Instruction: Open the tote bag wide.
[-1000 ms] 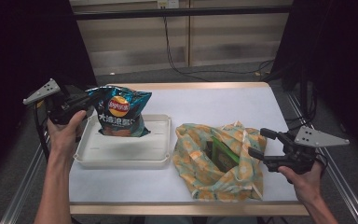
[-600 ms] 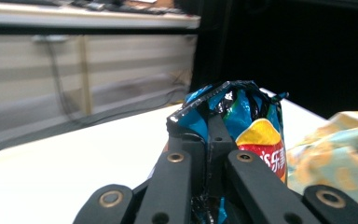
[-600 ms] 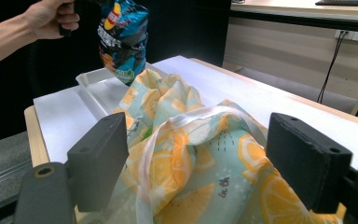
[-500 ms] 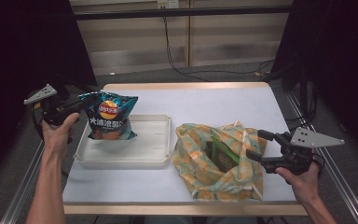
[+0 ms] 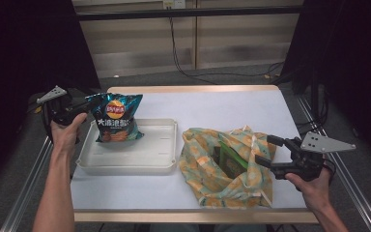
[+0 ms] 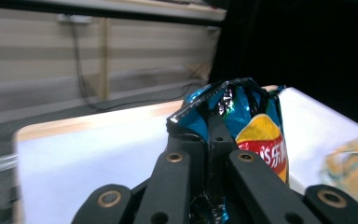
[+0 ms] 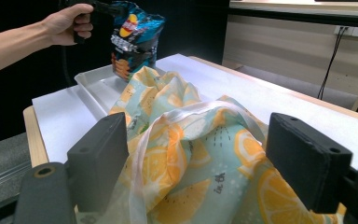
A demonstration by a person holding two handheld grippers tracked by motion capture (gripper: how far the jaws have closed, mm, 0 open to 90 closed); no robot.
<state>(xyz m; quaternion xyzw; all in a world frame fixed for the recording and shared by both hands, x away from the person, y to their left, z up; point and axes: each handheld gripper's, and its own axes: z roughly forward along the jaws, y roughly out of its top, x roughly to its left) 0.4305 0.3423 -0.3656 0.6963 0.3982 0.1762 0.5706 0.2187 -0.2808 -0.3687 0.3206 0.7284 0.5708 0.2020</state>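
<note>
A blue chip bag (image 5: pixel 116 118) hangs upright over the left end of a white tray (image 5: pixel 140 162); whether its bottom touches the tray I cannot tell. My left gripper (image 5: pixel 84 107) is shut on its top seal. In the left gripper view the black jaws (image 6: pixel 209 135) pinch the crimped foil of the chip bag (image 6: pixel 261 140). A cloth tote with an orange print (image 5: pixel 212 169) lies at the right, with a green packet (image 5: pixel 232 159) inside it. My right gripper (image 5: pixel 265 152) stands open at the tote's right edge. Its wide pads (image 7: pixel 98 158) straddle the tote's fabric (image 7: pixel 168 102) and a strap.
The white table (image 5: pixel 232 108) has bare room behind the tray and the tote. Metal rails run along both sides. In the right gripper view the tray (image 7: pixel 93 81) lies beyond the tote, and a hand holds the chip bag (image 7: pixel 133 35) above it.
My left gripper has carried the chip bag leftward and lower, toward the tray's left end. The right gripper and the tote have stayed put.
</note>
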